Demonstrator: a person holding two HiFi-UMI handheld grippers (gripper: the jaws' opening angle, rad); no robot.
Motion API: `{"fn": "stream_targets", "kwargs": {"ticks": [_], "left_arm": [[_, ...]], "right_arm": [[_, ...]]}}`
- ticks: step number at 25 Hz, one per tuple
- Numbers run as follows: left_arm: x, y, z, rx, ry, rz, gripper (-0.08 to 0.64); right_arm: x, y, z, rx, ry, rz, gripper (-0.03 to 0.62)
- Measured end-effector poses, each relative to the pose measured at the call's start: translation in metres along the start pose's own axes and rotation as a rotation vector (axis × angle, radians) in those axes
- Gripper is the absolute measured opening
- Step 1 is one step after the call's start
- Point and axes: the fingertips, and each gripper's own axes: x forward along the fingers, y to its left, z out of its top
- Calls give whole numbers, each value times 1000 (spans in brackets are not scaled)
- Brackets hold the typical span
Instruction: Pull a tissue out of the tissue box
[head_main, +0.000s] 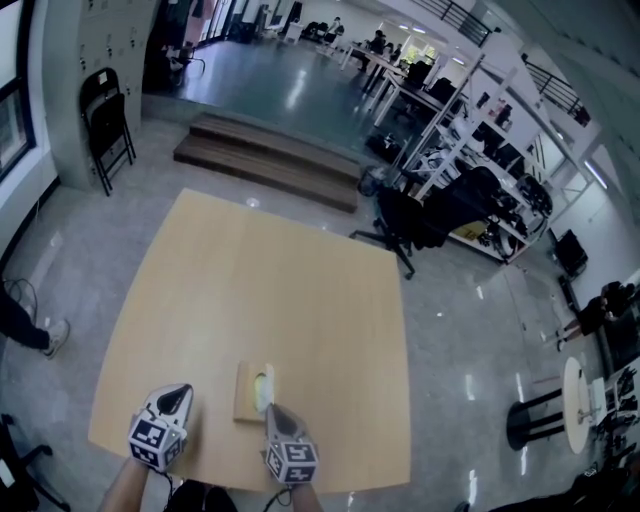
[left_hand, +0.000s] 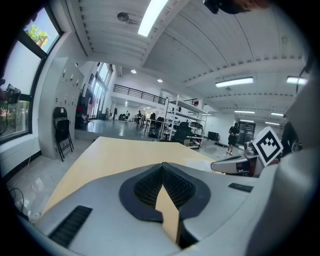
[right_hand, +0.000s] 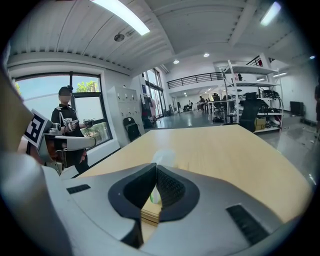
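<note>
Tan table (head_main: 260, 280); right gripper (right_hand: 154, 169) nose-down, fingers (right_hand: 173, 188) clamped on tissue (right_hand: 163, 157).

Floor (head_main: 470, 330): grey, glossy.
Table (head_main: 260, 290): light wood, sq.
Chairs (head_main: 108, 125): black folders, by pillar.
Steps (head_main: 270, 160): low, wood, beyond table.
Racks (head_main: 470, 120): white shelving, rt side.
Lights (left_hand: 152, 15): ceiling strips.

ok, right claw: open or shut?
Shut on the tissue. In the right gripper view the right claw has its pads together on a pale strip of it, above the wooden tissue box.
</note>
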Motion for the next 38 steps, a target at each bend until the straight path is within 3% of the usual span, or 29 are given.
{"fn": "stream_targets", "kwargs": {"ticks": [21,38], "left_arm": [[-6,-3,82,67,-138,23,6],[-12,-22,139,129,-249,-11,6]], "right_arm": [[-28,-6,80,-44,-165,-11,12],[-60,-4,144,-80,-302,-28,12]]}}
